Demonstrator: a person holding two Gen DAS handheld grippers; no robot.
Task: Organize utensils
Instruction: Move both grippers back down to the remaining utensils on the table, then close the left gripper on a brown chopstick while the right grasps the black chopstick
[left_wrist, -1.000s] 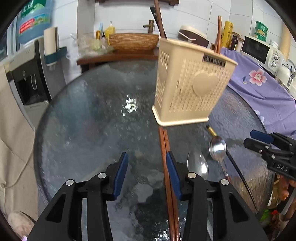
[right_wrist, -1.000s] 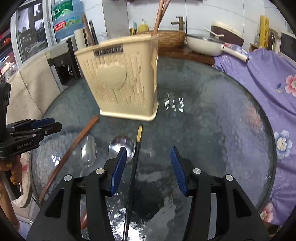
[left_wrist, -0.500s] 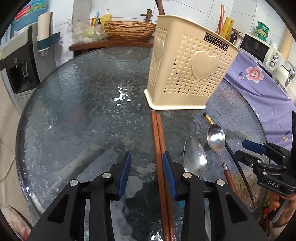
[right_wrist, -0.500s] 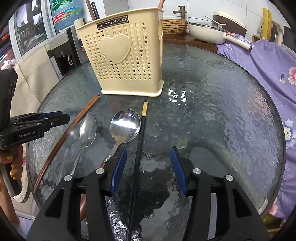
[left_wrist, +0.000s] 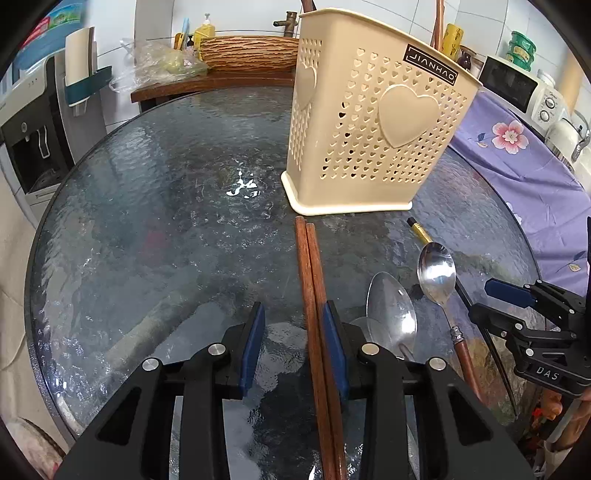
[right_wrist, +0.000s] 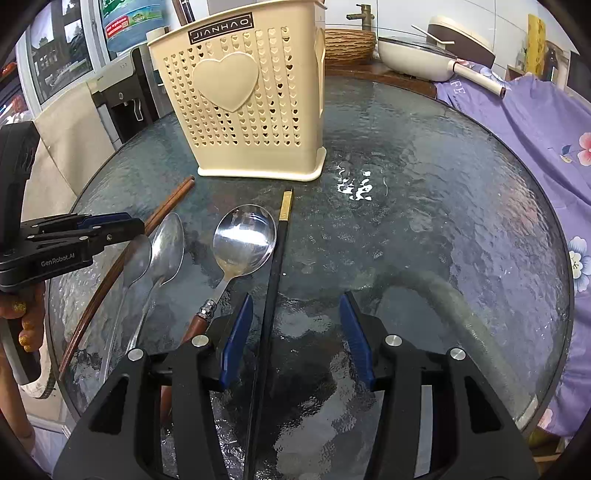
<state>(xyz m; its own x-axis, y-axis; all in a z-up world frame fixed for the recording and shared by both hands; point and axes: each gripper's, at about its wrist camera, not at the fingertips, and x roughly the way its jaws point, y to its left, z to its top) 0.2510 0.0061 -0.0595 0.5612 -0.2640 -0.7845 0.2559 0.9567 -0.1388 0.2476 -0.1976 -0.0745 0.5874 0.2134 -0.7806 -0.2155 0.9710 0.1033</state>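
Textured round glass table (left_wrist: 155, 221) fills both wrist views, with a counter, a water dispenser and a purple flowered cloth (right_wrist: 535, 122) around it. Low in the left wrist view, the left gripper (left_wrist: 293, 343) is closing, its blue pads either side of a pair of brown wooden chopsticks (left_wrist: 312, 280); the right-hand pad lies just beside the sticks, the left-hand pad stands apart, so nothing is pinched yet. From there the sticks run toward 12 o'clock, their tips ending just short of the cream perforated utensil holder (left_wrist: 373, 122), which stands upright with other sticks poking from its top. At 2 o'clock of this gripper lie two plain steel spoons (left_wrist: 391, 314), overlapping, then a wooden-handled spoon (left_wrist: 437, 269).

Seen from the right wrist, the right gripper (right_wrist: 295, 339) hovers with jaws spread and holding nothing; a black chopstick with a gold tip (right_wrist: 275, 266) passes between its pads, nearer the left one, pointing to 12 o'clock at the holder's base. At 9 o'clock there, a hand (right_wrist: 26, 317) grips the other tool's handle.
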